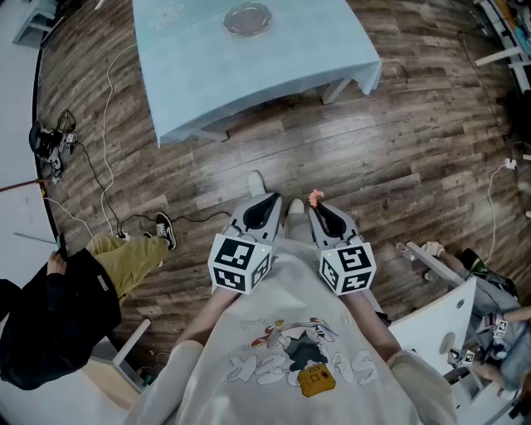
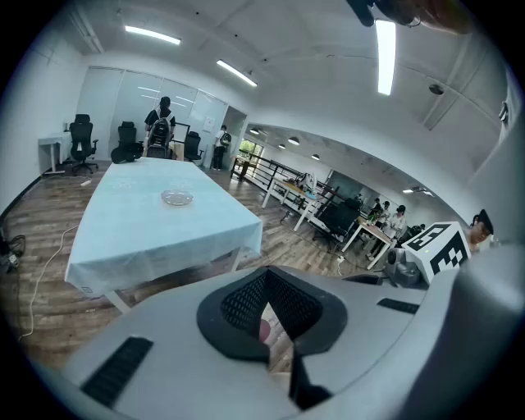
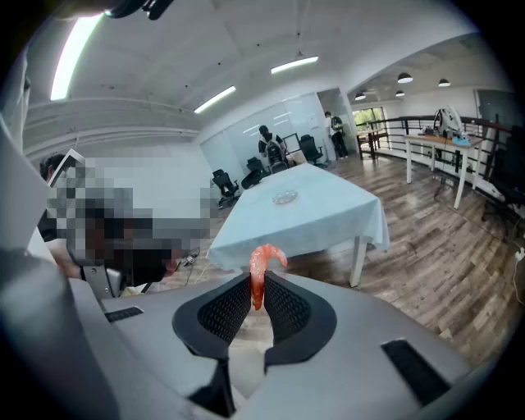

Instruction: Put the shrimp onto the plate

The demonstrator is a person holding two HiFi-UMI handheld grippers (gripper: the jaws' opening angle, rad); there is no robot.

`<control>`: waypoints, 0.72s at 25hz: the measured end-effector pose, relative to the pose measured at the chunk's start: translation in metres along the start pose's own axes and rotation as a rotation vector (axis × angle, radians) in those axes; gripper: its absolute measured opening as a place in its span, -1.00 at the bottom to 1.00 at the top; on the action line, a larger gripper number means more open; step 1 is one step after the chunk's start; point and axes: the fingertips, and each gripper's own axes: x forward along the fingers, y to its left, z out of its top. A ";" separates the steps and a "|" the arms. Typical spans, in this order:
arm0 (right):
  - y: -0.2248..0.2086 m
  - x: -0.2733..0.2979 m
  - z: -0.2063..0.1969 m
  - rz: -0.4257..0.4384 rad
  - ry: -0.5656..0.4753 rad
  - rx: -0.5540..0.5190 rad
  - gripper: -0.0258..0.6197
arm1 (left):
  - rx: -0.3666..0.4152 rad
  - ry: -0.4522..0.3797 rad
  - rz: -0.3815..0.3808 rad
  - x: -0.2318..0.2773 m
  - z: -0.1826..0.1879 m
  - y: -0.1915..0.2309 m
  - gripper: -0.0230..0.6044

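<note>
An orange-pink curled shrimp [image 3: 261, 269] sticks up from between the jaws of my right gripper [image 3: 256, 279], which is shut on it. In the head view the shrimp [image 1: 315, 197] shows at that gripper's tip [image 1: 319, 207]. My left gripper [image 1: 266, 200] is held beside it at chest height, its jaws together with nothing held [image 2: 267, 276]. A clear glass plate [image 1: 246, 18] lies on a table with a light blue cloth [image 1: 207, 75], well ahead of both grippers across the wooden floor. The plate [image 2: 176, 197] [image 3: 285, 197] shows small and far in both gripper views.
A person in black with khaki trousers [image 1: 58, 303] sits low at my left. Cables [image 1: 104, 170] trail over the floor at the left. White furniture [image 1: 444, 319] stands at the lower right. Office chairs and standing people [image 2: 160, 127] are beyond the table.
</note>
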 end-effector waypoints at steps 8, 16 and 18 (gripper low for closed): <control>0.001 -0.037 -0.005 0.001 -0.064 -0.142 -0.71 | 0.036 -0.026 0.035 -0.002 -0.013 -0.028 -0.90; 0.007 -0.043 0.013 0.057 -0.134 -0.187 -0.71 | 0.067 -0.086 0.092 -0.014 -0.009 -0.039 -0.90; 0.011 -0.044 0.010 0.085 -0.134 -0.216 -0.71 | 0.049 -0.098 0.125 -0.018 -0.017 -0.040 -0.90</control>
